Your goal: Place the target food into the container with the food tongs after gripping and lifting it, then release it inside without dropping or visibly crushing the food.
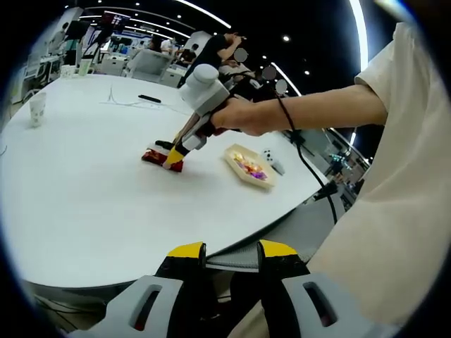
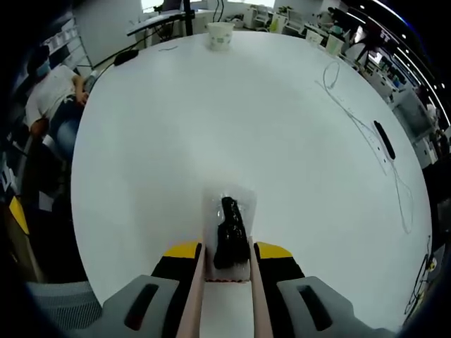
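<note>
In the left gripper view, the left gripper [image 1: 231,253] hung just off the near edge of the round white table [image 1: 84,197], its yellow-tipped jaws slightly apart and holding nothing. Farther off, the right gripper [image 1: 175,156] reached down to a red snack packet [image 1: 156,158], left of a pale shallow container of colourful sweets [image 1: 248,166].

In the right gripper view, the right gripper [image 2: 227,248] clasped wooden food tongs [image 2: 199,289], whose arms, a little apart, flanked a clear-wrapped dark food piece [image 2: 230,238] lying on the table; whether they pinched it I could not tell.
</note>
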Demonstrator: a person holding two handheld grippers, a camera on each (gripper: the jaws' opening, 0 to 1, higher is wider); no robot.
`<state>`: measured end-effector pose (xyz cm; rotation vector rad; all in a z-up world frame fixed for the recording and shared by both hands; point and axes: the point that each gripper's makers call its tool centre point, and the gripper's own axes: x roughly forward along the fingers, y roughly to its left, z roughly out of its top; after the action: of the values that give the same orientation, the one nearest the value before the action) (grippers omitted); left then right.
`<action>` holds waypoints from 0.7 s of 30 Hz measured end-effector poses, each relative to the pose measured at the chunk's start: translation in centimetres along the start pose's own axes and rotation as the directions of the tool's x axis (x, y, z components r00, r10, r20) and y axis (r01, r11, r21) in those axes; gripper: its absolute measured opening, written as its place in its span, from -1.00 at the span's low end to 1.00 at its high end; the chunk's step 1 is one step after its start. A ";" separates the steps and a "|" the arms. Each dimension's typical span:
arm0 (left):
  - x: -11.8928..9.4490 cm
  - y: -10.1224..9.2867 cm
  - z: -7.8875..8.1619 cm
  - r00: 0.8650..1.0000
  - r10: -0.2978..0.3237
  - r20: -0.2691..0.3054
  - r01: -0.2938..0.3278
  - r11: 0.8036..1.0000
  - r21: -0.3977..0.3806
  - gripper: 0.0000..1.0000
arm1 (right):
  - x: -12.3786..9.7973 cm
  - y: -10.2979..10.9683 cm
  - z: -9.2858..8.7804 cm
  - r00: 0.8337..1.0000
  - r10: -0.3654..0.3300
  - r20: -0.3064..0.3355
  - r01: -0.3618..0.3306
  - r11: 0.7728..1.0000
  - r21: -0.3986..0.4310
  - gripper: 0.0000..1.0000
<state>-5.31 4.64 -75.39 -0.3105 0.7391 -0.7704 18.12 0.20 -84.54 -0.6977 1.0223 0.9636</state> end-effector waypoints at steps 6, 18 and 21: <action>0.0 0.1 0.0 1.000 0.003 0.002 -0.003 1.000 -0.004 -0.44 | -0.2 0.1 0.0 1.000 0.011 0.007 -0.011 1.000 0.002 -0.44; 0.1 0.0 0.0 1.000 0.000 0.001 0.000 1.000 -0.001 -0.44 | 0.0 0.1 -0.2 0.998 0.045 0.040 -0.047 0.998 0.050 -0.49; 0.1 0.0 0.1 1.000 0.000 0.004 0.000 1.000 -0.001 -0.44 | -0.2 0.3 -0.1 0.998 0.047 0.040 -0.049 0.998 0.048 -0.50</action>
<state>-5.18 4.58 -75.43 -0.3133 0.7357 -0.7690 17.81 0.17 -84.46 -0.6138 1.0291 0.9865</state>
